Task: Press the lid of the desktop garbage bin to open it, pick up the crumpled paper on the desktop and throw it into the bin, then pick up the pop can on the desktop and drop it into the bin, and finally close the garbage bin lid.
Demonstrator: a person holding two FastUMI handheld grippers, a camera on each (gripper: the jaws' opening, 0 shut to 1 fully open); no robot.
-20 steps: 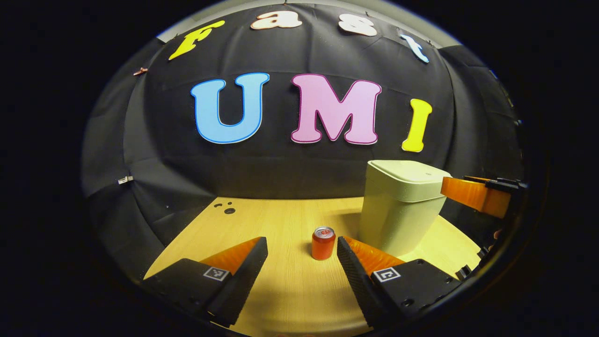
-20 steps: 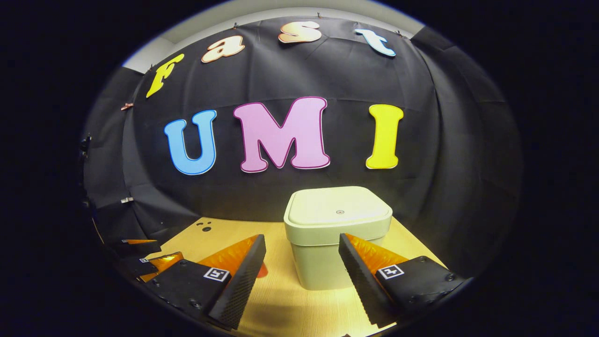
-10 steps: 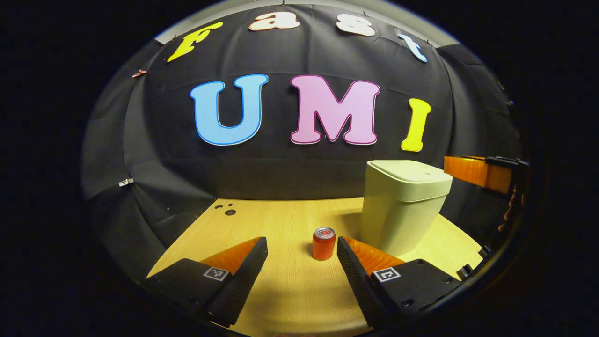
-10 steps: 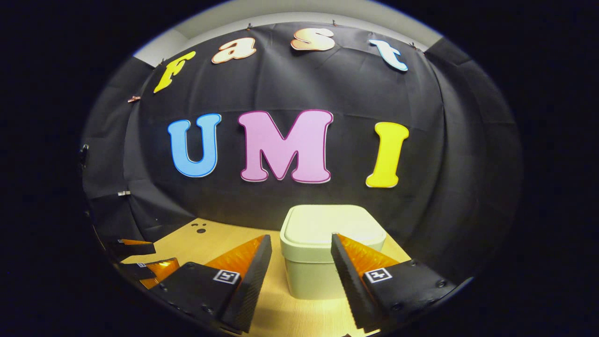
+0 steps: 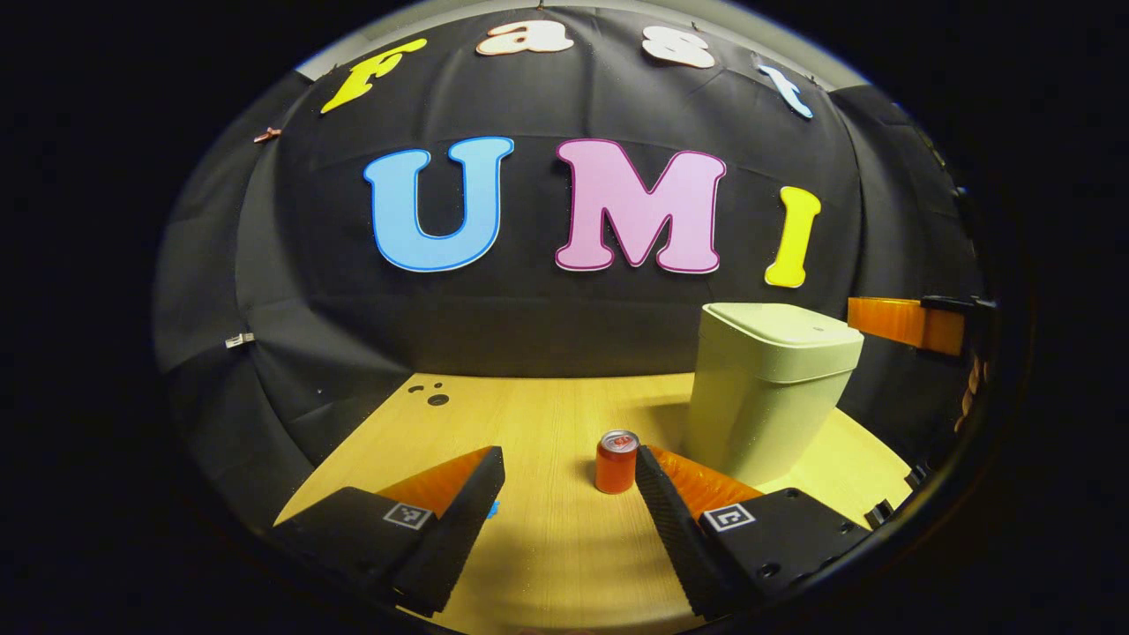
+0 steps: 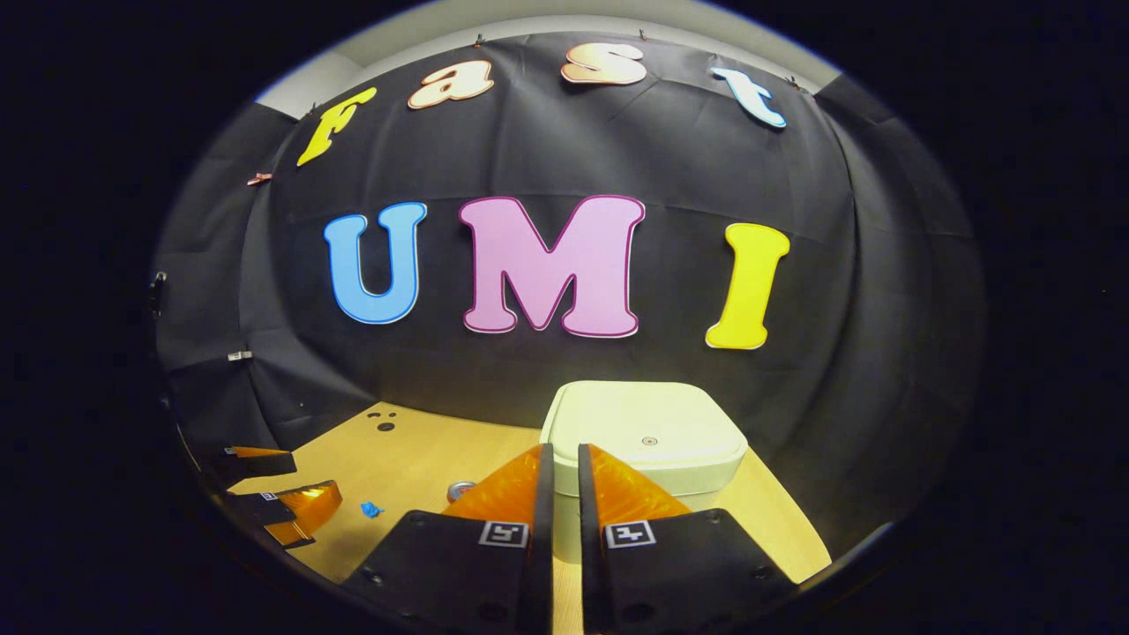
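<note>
The bin [image 6: 648,459] stands at the back right of the table [image 5: 547,423], its lid [image 6: 644,432] down and flat; I judge the opening press is not yet made. My right gripper [image 6: 564,459] hangs in front of the lid, above its near edge, with its fingers drawn nearly together, a thin slit between them and nothing gripped. My left gripper [image 5: 564,481] is released, fingers wide apart, low over the table's near side.

Risks, in my judgement:
- The narrow paired tips could land off the lid's centre mark, or skid on the smooth top, so the latch would not trip.
- A slanted push could shove the light bin backward.
- The can [image 5: 615,460] stands upright just beside my left gripper's right finger [image 5: 657,494] and close to the bin; a careless sweep there would topple it and set it rolling.

Hard to make out:
- The bin's front wall sits behind my right fingers, so I cannot tell whether the tips touch the lid.
- In the right gripper view just the top of the can clears a finger.
- A small blue scrap [image 6: 370,509] lies on the table near my left gripper; whether it is the crumpled paper, I cannot confirm.
</note>
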